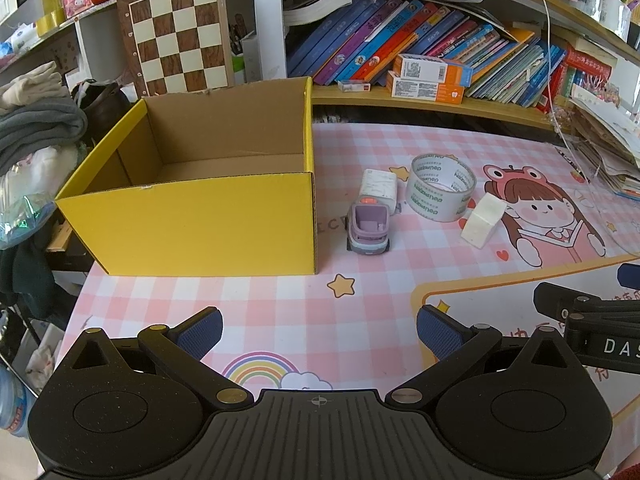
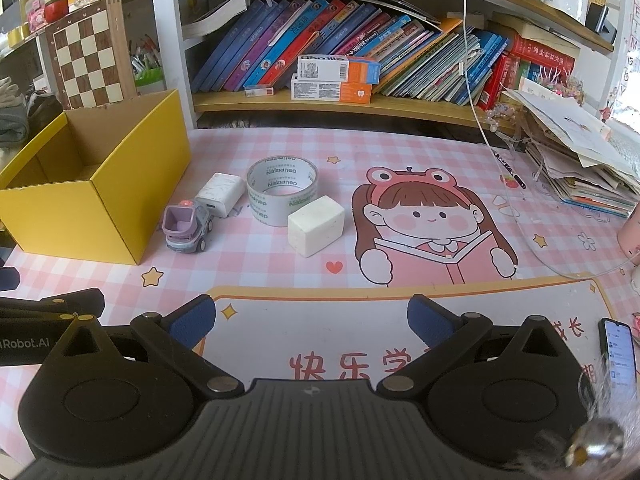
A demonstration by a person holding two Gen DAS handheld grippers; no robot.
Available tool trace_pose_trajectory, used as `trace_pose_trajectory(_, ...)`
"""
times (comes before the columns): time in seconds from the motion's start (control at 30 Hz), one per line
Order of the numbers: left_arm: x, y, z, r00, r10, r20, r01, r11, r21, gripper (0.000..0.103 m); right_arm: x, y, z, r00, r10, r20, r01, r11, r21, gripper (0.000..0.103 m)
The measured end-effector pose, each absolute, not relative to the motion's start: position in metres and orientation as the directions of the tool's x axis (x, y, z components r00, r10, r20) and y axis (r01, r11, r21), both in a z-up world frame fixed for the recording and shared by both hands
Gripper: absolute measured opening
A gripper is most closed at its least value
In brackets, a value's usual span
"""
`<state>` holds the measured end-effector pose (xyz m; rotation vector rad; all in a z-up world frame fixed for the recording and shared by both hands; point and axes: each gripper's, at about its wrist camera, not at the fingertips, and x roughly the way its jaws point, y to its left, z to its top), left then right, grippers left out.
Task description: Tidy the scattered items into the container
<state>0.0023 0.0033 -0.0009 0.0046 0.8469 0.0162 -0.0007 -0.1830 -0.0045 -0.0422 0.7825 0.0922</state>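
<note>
A yellow cardboard box (image 1: 192, 224) stands open and empty at the left of the pink desk mat; it also shows in the right wrist view (image 2: 80, 216). Right of it lie a purple toy truck (image 1: 368, 226) (image 2: 186, 228), a white charger (image 1: 378, 188) (image 2: 220, 194), a clear tape roll (image 1: 440, 188) (image 2: 282, 190) and a white block (image 1: 482, 220) (image 2: 316, 224). My left gripper (image 1: 320, 336) is open and empty, near the mat's front, short of the truck. My right gripper (image 2: 310, 324) is open and empty, in front of the block.
A low shelf (image 2: 360, 104) with leaning books and small boxes runs along the back. A paper stack (image 2: 580, 160) lies at the right, a white cable (image 2: 480, 120) hangs over the mat, and a phone (image 2: 620, 356) lies front right. Clothes (image 1: 36, 120) pile left of the box.
</note>
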Motion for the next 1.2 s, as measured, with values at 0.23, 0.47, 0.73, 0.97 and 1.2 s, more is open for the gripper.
trace_pose_trajectory(0.23, 0.0029, 0.0046, -0.0005, 0.661, 0.018, -0.750, -0.016, 1.000, 0.010, 0.103, 0.0000, -0.1833, -0.0048, 0.705, 0.068, -0.706, -0.100, 0.995, -0.003, 0.103)
trace_pose_trajectory(0.47, 0.0031, 0.0047, -0.0005, 0.661, 0.019, -0.750, -0.017, 1.000, 0.010, 0.103, 0.0006, -0.1839, -0.0046, 0.705, 0.069, -0.706, -0.101, 0.995, -0.003, 0.103)
trace_pose_trajectory(0.73, 0.0030, 0.0035, -0.0004, 0.663, 0.020, -0.749, -0.016, 1.000, 0.012, 0.103, 0.0006, -0.1840, -0.0045, 0.705, 0.071, -0.706, -0.102, 0.995, -0.003, 0.103)
trace_pose_trajectory(0.97, 0.0027, 0.0033, 0.0002, 0.666, 0.008, -0.746, -0.009, 1.000, 0.003, 0.103, 0.0007, -0.1838, -0.0044, 0.705, 0.070, -0.706, -0.104, 0.995, -0.004, 0.103)
trace_pose_trajectory(1.2, 0.0021, 0.0032, 0.0014, 0.673, -0.001, -0.740, -0.005, 1.000, -0.006, 0.103, 0.0007, -0.1835, -0.0044, 0.705, 0.072, -0.706, -0.105, 0.994, -0.003, 0.103)
